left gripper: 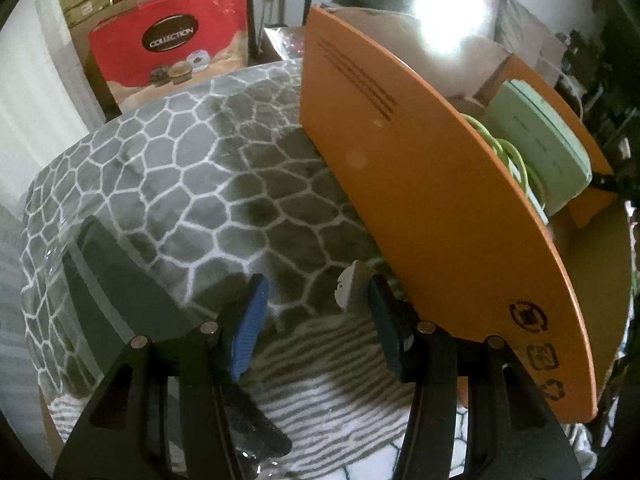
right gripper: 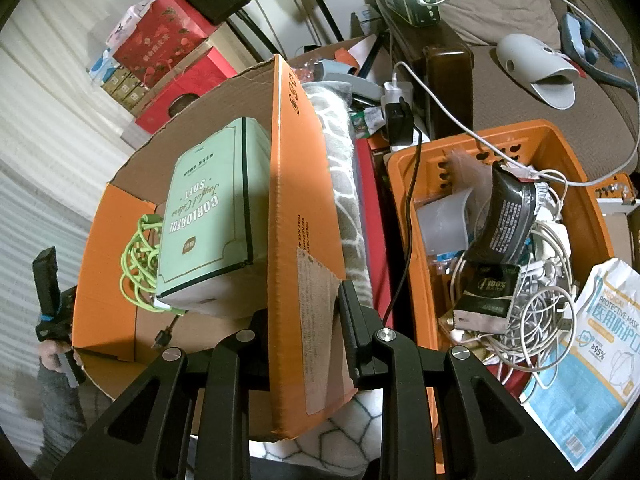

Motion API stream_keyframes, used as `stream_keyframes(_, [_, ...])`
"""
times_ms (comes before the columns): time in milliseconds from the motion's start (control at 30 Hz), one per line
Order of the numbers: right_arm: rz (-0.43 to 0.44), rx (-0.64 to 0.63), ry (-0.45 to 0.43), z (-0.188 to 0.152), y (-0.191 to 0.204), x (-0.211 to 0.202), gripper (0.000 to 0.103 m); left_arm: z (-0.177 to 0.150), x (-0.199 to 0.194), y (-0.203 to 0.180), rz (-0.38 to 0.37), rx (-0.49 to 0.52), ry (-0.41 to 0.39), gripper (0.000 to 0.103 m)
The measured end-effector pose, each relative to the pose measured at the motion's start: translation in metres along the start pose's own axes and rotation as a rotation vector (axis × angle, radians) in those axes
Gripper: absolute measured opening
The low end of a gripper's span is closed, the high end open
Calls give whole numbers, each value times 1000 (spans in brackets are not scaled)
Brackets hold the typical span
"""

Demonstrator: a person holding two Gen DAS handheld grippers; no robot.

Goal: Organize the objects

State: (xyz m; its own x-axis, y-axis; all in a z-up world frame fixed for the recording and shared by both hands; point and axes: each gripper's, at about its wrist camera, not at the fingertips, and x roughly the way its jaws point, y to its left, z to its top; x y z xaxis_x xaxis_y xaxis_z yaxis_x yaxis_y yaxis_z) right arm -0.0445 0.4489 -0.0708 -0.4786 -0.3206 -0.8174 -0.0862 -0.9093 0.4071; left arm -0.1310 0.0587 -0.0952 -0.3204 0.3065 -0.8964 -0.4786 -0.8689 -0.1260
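Note:
My right gripper (right gripper: pixel 306 314) is shut on the upright orange flap of a cardboard box (right gripper: pixel 304 200), one finger on each face. Inside the box a mint-green carton (right gripper: pixel 212 216) stands next to a coil of yellow-green cable (right gripper: pixel 140 256). My left gripper (left gripper: pixel 318 284) hangs over a grey blanket with a white web pattern (left gripper: pixel 180 152). Its blue pads (left gripper: pixel 250 328) stand apart and only the blanket shows between them. The box's orange side (left gripper: pixel 420 200) rises just right of its right finger. Past that side I see the green carton (left gripper: pixel 540 140) and the cable (left gripper: pixel 508 152).
Right of the box stands an orange plastic basket (right gripper: pixel 520 130) full of white cables and black packets. A mask pack (right gripper: pixel 592 340) lies at its near right. A plug strip (right gripper: pixel 396 112) and cords sit behind. A red gift bag (left gripper: pixel 168 40) stands beyond the blanket.

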Motion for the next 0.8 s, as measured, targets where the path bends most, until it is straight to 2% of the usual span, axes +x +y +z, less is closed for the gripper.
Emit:
stream_keyframes(167, [-1,-2,0,0,0,0,23,-2,3,-9,-14,21,-9,30])
stream_keyframes(233, [-1,-1,0,0,0,0,23,-2,1,-12,-25,20,-25,15])
stream_keyframes(500, [0,-1,0,0,0,0,23,5,-12,-1,-78,-62,-75,14])
stream_keyframes(800, [-1,-1,0,1,0,0,23,17,-60,2,-97,-128,-166,14])
